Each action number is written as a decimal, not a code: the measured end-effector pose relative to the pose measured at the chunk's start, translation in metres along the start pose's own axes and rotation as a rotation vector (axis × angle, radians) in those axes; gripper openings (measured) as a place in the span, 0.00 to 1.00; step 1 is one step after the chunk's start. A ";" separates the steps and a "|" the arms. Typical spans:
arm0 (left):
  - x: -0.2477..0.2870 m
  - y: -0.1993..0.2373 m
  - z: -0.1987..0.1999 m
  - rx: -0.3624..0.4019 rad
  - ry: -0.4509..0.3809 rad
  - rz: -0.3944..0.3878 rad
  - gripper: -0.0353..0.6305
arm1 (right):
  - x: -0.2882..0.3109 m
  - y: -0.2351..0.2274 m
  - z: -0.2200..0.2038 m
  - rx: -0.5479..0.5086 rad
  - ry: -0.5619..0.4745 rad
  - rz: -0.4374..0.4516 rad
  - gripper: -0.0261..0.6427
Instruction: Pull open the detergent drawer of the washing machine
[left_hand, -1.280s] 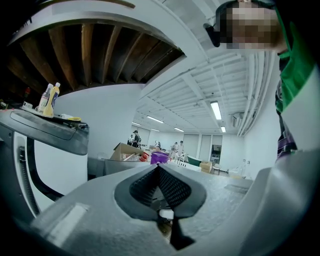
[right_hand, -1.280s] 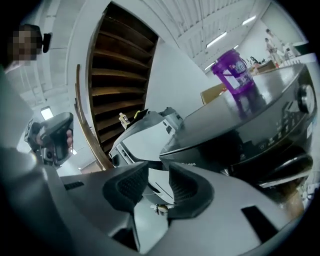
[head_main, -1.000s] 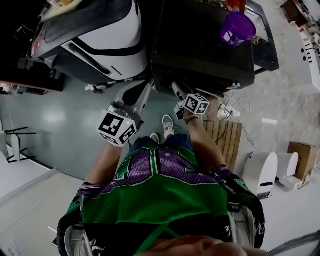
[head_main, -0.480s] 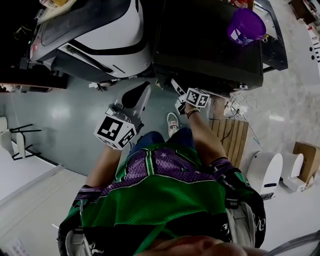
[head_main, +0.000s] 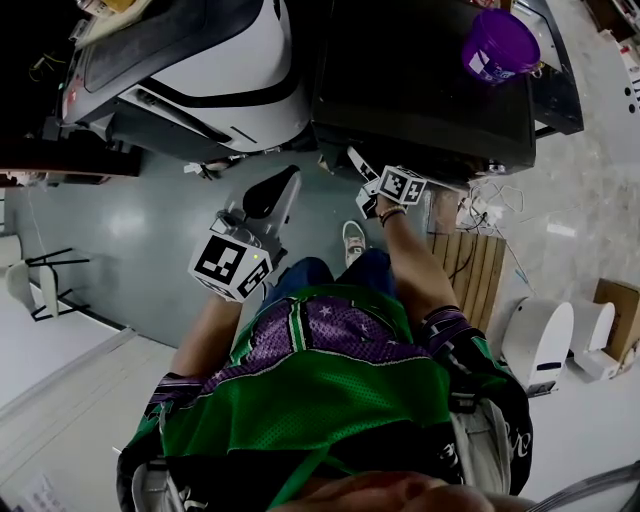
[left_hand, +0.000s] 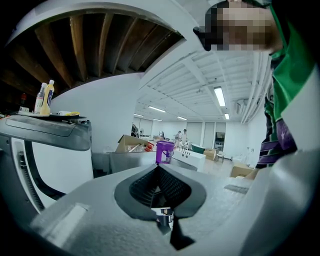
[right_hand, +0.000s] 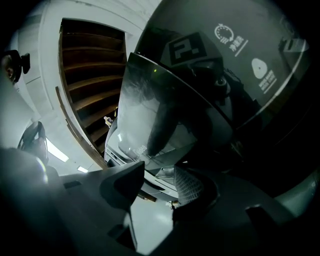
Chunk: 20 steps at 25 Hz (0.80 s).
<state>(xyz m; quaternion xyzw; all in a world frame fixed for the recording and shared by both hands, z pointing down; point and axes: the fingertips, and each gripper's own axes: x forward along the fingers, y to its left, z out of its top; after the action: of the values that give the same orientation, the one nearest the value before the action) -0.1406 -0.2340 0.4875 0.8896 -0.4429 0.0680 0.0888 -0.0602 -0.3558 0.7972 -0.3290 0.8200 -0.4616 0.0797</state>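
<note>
Head view: right gripper (head_main: 356, 162), jaws apart and empty, at washer (head_main: 420, 90) front, upper centre; left gripper (head_main: 285, 185) closed, empty.

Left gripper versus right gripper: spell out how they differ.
The left gripper has its jaws closed together on nothing; the right gripper has its jaws apart, also empty. The right gripper is close to the front of the black washing machine; the left gripper sits farther out, over the grey floor. Both are hand-held and carry a marker cube.
</note>
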 end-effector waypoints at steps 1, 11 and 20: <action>-0.001 0.000 -0.001 0.002 0.003 0.000 0.08 | 0.002 0.000 0.001 0.002 -0.001 0.005 0.29; -0.014 0.000 -0.010 0.021 0.040 0.005 0.08 | 0.005 0.007 0.009 0.097 -0.094 0.089 0.32; -0.014 -0.008 -0.012 0.030 0.041 -0.009 0.08 | -0.003 0.023 0.001 0.145 -0.089 0.137 0.52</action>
<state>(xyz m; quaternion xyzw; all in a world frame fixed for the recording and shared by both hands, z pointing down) -0.1429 -0.2160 0.4952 0.8912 -0.4358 0.0927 0.0848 -0.0678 -0.3464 0.7776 -0.2858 0.8005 -0.4984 0.1708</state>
